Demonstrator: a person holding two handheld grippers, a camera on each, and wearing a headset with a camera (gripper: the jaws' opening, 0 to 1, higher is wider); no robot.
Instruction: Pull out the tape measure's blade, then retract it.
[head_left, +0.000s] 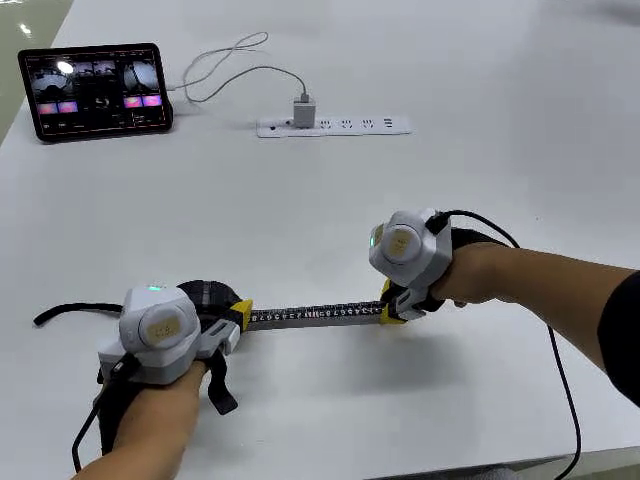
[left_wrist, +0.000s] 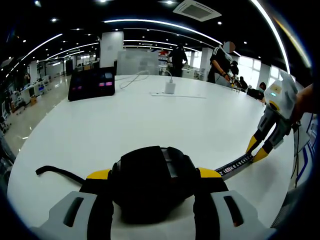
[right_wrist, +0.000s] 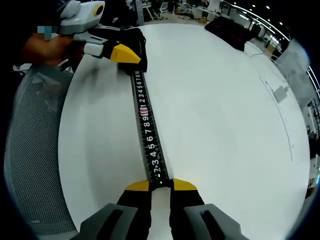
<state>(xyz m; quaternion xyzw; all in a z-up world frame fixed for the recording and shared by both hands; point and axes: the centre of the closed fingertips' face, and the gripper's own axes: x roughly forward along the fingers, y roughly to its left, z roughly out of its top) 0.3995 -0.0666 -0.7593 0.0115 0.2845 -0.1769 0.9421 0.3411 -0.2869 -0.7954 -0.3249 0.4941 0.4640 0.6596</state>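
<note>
Tape measure along the near side of the table (head_left: 460, 110), electronics at the far side.
Near left: tape measure case (head_left: 205, 298), held between the jaws of the left gripper (head_left: 240, 318). Rightward from it, flat on the table: blade (head_left: 315, 315), tip pinched in the right gripper (head_left: 392, 312). Far left: tablet (head_left: 95, 90). Far centre: power strip (head_left: 345, 125) with charger (head_left: 304, 108) on top, cable (head_left: 225, 70) looping left to the tablet.
</note>
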